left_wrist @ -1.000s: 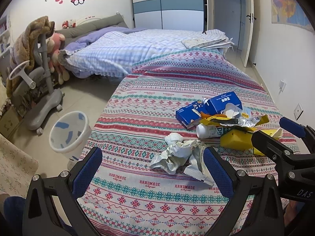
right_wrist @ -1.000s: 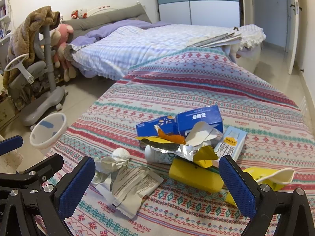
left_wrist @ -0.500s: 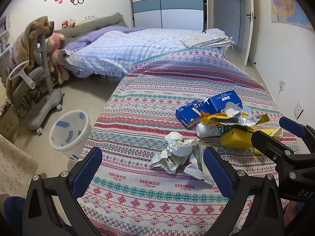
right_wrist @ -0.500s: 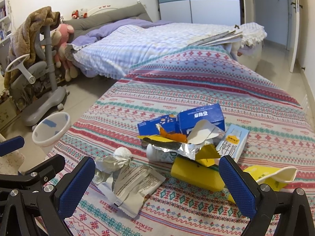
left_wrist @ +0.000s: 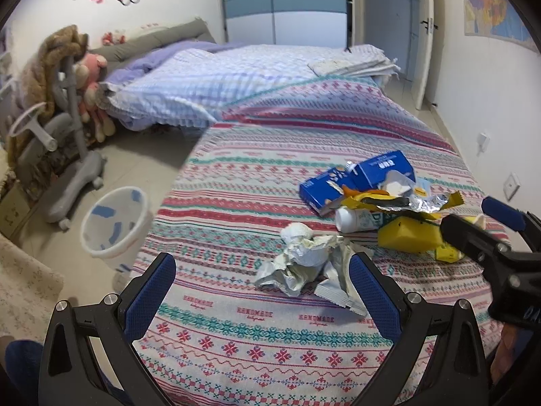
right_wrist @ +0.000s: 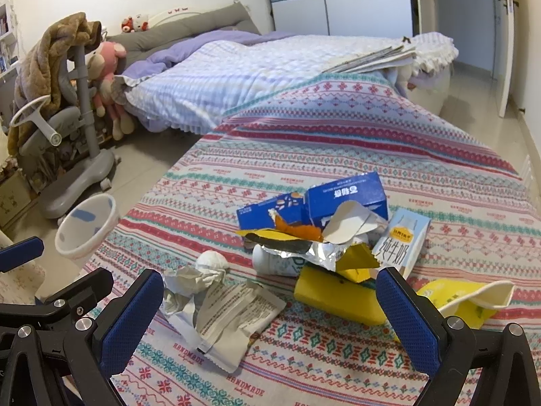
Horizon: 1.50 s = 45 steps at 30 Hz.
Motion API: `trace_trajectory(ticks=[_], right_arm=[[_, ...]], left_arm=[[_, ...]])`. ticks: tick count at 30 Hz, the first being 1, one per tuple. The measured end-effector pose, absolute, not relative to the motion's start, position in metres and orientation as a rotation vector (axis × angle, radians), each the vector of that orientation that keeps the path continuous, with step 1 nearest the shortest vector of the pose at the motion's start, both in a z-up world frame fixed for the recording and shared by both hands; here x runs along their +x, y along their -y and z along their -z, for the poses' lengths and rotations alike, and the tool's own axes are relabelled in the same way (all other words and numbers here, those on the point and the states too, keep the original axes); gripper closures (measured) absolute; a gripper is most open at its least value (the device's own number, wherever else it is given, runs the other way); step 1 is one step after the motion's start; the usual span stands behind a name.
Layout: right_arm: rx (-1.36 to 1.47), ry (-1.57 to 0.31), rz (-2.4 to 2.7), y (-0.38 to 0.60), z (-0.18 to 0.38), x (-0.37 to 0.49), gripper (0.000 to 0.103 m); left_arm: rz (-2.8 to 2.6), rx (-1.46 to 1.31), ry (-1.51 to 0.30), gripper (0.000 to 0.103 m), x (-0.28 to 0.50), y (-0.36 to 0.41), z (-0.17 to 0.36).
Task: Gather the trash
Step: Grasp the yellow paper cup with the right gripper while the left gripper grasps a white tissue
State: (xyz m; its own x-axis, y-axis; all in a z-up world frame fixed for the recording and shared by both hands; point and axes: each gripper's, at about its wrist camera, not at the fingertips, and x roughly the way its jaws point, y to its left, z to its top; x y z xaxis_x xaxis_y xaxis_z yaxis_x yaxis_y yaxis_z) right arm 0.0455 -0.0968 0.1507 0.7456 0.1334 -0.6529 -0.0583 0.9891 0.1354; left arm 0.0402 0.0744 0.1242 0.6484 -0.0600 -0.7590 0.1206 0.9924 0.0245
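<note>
The bin (left_wrist: 113, 226) stands on the floor just beside the bed (left_wrist: 270, 365), left of the trash. Left tool (left_wrist: 262, 291) and right tool (right_wrist: 270, 318) both hover spread wide and empty over the blanket. The nearest crumpled wrappers (right_wrist: 219, 304) look light, soft and crushable; any raised fold should give a hold. Behind them the foil (right_wrist: 314, 253) will likely slip, and the blue box (right_wrist: 345, 196), milk carton (right_wrist: 402, 240) and yellow pack (right_wrist: 338, 297) are stiffer, best taken across an edge. The heap overlaps, so one pull may drag neighbours.
</note>
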Motion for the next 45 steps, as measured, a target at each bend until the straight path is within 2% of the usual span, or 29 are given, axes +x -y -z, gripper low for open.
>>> trace_trajectory(ticks=[7, 13, 17, 23, 28, 32, 35, 38, 39, 40, 41, 42, 43, 45], right_arm=[[0.078, -0.723, -0.059, 0.11, -0.153, 0.047, 0.0], [0.232, -0.78, 0.184, 0.184, -0.157, 0.048, 0.0], [0.375, -0.849, 0.349, 0.227, -0.152, 0.036, 0.0], [0.659, -0.854, 0.335, 0.263, -0.123, 0.032, 0.0], [0.744, -0.842, 0.299, 0.27, -0.112, 0.029, 0.0], [0.691, -0.876, 0.287, 0.259, -0.104, 0.042, 0.0], [0.713, -0.955, 0.26, 0.252, -0.084, 0.055, 0.007], [0.793, -1.026, 0.225, 0.252, -0.061, 0.065, 0.026], [0.795, -1.037, 0.223, 0.253, -0.056, 0.066, 0.042], [0.789, -1.045, 0.233, 0.253, -0.054, 0.067, 0.066], [0.782, -1.044, 0.246, 0.253, -0.055, 0.065, 0.072], [0.778, -1.034, 0.249, 0.253, -0.057, 0.064, 0.074], [0.771, -1.018, 0.245, 0.253, -0.061, 0.062, 0.079], [0.753, -0.989, 0.242, 0.253, -0.07, 0.059, 0.08]], left_arm=[[0.145, -0.192, -1.045, 0.002, 0.101, -0.121, -0.075], [0.241, -0.219, -1.12, 0.003, 0.118, -0.096, -0.041], [0.246, -0.175, -1.115, 0.01, 0.126, -0.073, -0.034], [0.269, -0.111, -1.034, 0.011, 0.118, -0.06, -0.05], [0.273, -0.081, -1.035, 0.014, 0.115, -0.056, -0.045], [0.265, -0.091, -1.034, 0.016, 0.114, -0.061, -0.043], [0.277, -0.042, -1.005, 0.016, 0.105, -0.055, -0.047], [0.296, 0.011, -0.995, 0.017, 0.103, -0.047, -0.045], [0.294, 0.021, -0.996, 0.023, 0.105, -0.046, -0.043], [0.291, 0.026, -1.003, 0.041, 0.107, -0.045, -0.041], [0.29, 0.02, -1.015, 0.054, 0.111, -0.046, -0.039], [0.287, -0.003, -1.034, 0.082, 0.114, -0.049, -0.036], [0.279, -0.054, -1.05, 0.092, 0.118, -0.057, -0.035], [0.264, -0.128, -1.049, 0.096, 0.121, -0.07, -0.036]])
